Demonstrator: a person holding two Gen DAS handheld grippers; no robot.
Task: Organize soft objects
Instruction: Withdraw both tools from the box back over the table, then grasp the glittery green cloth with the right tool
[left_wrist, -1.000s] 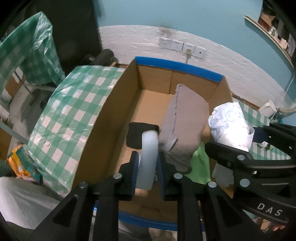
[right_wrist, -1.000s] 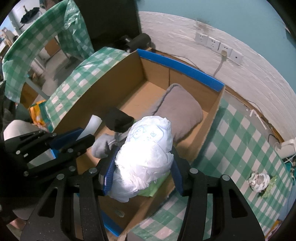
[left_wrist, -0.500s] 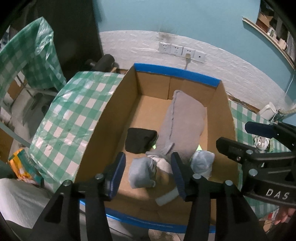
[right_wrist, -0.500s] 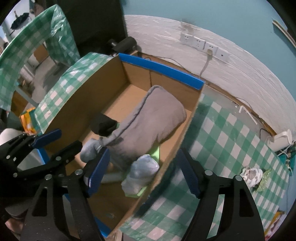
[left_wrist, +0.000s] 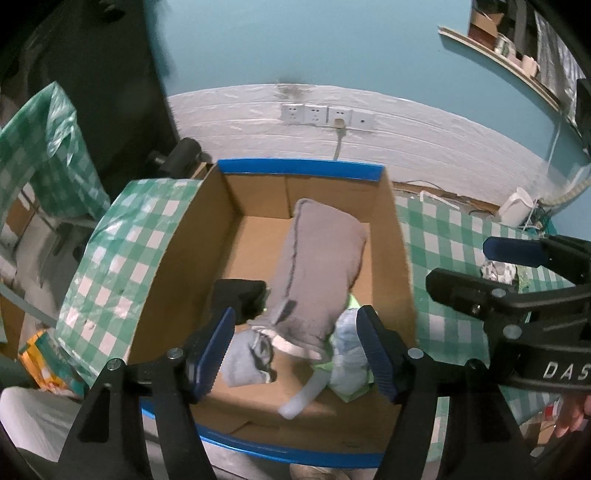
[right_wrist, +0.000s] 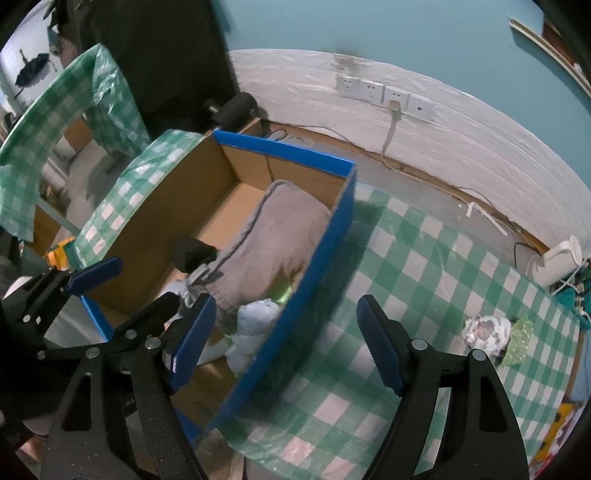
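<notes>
A cardboard box (left_wrist: 400, 258) with blue-taped rims holds a grey cushion (left_wrist: 317, 266), a black cloth (left_wrist: 238, 295), a pale blue cloth (left_wrist: 245, 360), a white tube (left_wrist: 306, 393) and a white bundle (left_wrist: 349, 360) on green cloth. My left gripper (left_wrist: 295, 354) is open and empty above the box's near end. My right gripper (right_wrist: 286, 345) is open and empty, over the box's right wall (right_wrist: 314, 266). A crumpled white-grey cloth (right_wrist: 485, 332) lies on the checked table to the right.
The green-checked tablecloth (right_wrist: 424, 280) covers the table right of the box. A white kettle (right_wrist: 557, 264) and cables sit at the far right by the wall. Wall sockets (left_wrist: 327, 116) are behind the box. An orange packet (left_wrist: 44, 354) lies low on the left.
Both grippers opened and let go: the white tube and the white bundle dropped into the box. Both grippers then drew back and up; the right one shifted right.
</notes>
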